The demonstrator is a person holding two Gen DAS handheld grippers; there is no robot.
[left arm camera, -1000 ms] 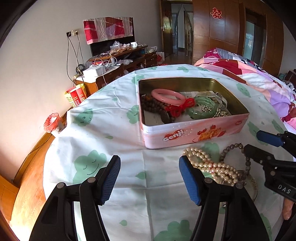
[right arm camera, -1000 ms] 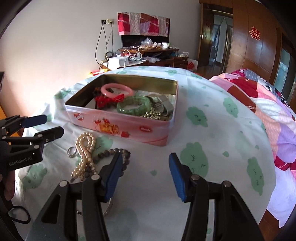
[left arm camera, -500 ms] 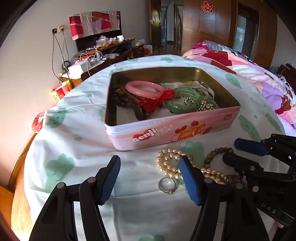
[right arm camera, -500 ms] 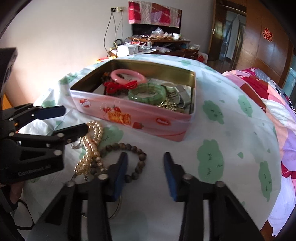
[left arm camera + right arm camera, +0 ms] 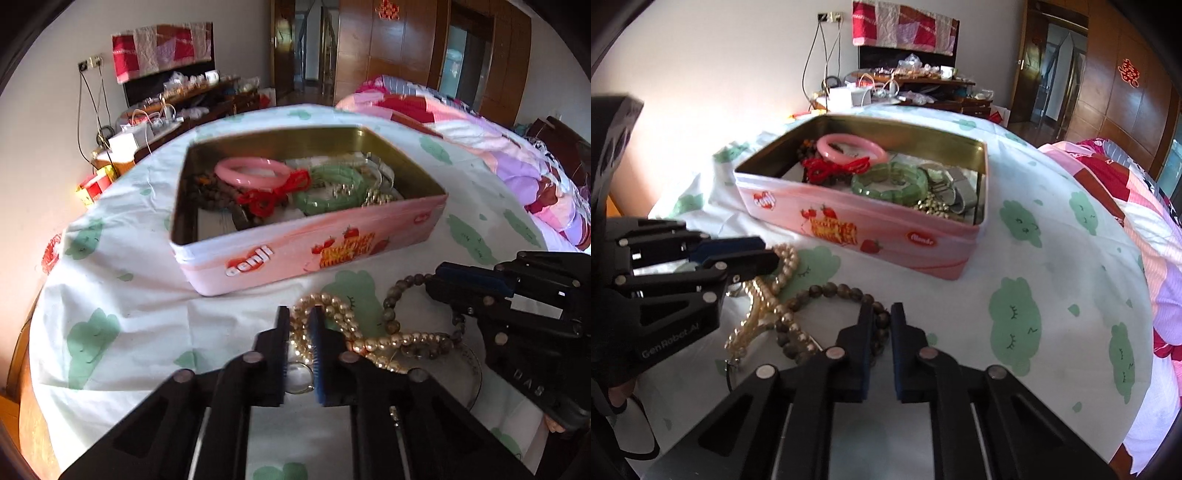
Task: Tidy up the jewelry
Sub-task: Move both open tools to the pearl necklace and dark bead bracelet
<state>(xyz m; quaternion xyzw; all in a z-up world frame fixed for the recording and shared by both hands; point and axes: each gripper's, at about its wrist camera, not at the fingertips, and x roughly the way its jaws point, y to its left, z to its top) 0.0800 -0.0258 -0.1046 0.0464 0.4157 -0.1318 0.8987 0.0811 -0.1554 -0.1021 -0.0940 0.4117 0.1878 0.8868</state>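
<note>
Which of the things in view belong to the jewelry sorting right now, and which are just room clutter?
In the job:
- pearl necklace, pinched by the left gripper
- dark bead bracelet, pinched by the right gripper
- silver ring on the cloth
- pink tin holding bangles and beads

Lying about:
- quilt
- cluttered cabinet

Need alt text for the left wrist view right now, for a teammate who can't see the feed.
The left gripper has its jaws closed on a pearl necklace lying tangled with a dark bead bracelet on the cloud-print tablecloth. Behind sits an open pink tin of bangles; the right gripper is at right.
</note>
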